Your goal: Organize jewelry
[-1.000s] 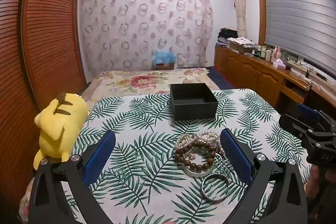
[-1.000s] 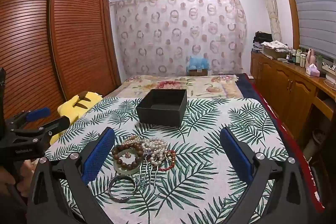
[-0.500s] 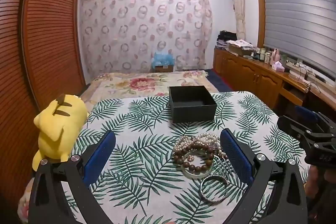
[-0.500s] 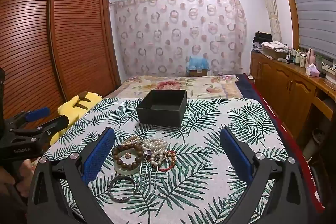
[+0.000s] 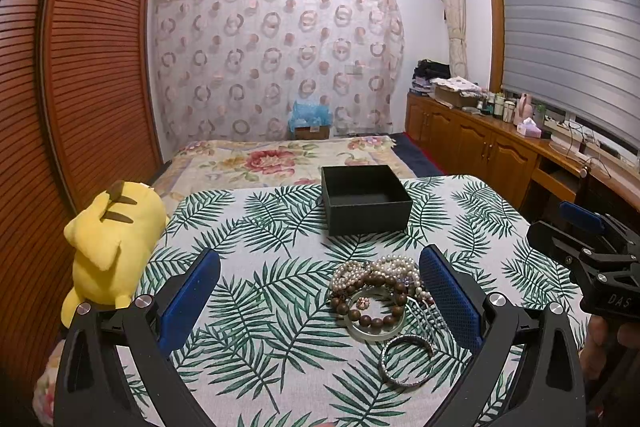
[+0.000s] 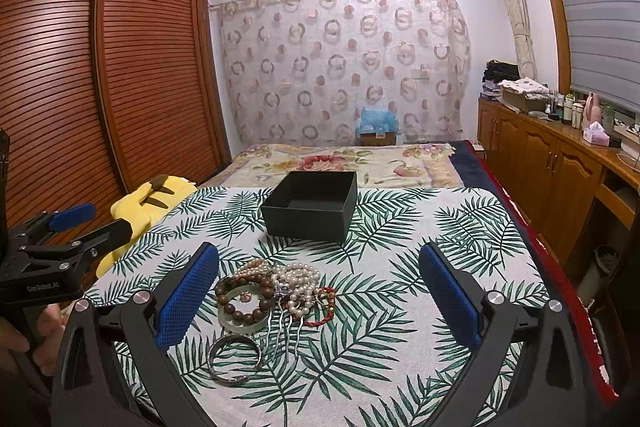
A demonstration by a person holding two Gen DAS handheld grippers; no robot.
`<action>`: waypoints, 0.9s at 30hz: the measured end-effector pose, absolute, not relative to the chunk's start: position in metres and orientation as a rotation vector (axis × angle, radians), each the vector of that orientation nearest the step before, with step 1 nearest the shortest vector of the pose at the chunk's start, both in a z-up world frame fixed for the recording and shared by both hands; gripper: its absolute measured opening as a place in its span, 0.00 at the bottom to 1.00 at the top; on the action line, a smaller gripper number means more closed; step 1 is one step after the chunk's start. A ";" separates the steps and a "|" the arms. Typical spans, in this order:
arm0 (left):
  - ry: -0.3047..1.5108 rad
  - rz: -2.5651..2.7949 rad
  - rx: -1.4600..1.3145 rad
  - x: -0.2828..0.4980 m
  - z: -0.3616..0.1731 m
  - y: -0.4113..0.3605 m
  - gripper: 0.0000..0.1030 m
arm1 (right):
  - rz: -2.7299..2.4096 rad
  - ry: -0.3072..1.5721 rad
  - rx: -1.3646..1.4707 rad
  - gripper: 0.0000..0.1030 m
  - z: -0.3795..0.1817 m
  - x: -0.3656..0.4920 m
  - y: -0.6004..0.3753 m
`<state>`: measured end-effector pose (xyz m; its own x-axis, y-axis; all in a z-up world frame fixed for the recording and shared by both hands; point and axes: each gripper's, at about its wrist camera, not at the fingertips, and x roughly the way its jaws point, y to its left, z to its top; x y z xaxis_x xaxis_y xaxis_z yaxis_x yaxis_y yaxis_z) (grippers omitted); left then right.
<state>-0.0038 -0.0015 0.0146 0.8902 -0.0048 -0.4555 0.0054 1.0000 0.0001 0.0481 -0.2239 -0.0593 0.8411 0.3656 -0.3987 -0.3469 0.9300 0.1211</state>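
Both grippers hover over the near edge of the table point(image 5: 256, 227), fingers spread wide and empty. The left gripper point(image 5: 320, 297) sits left of the jewelry pile point(image 5: 380, 287); the right gripper point(image 6: 320, 297) has the pile just inside its left finger. The pile lies on the leaf-print cloth: pearls point(image 6: 298, 277), a brown bead bracelet point(image 6: 240, 301), a pale bangle under it, a silver cuff point(image 6: 234, 357) nearest. The black box point(image 5: 366, 199) stands open farther back, apart from the pile. A yellow plush point(image 5: 112, 247) lies at the left edge.
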 end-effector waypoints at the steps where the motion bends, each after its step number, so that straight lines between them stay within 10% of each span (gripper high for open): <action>1: 0.472 -0.003 0.003 -0.004 0.014 -0.002 0.94 | 0.377 0.430 0.045 0.98 -0.059 0.048 -0.224; 27: 0.467 -0.010 0.003 -0.005 0.013 -0.004 0.94 | 0.378 0.431 0.046 0.98 -0.063 0.050 -0.223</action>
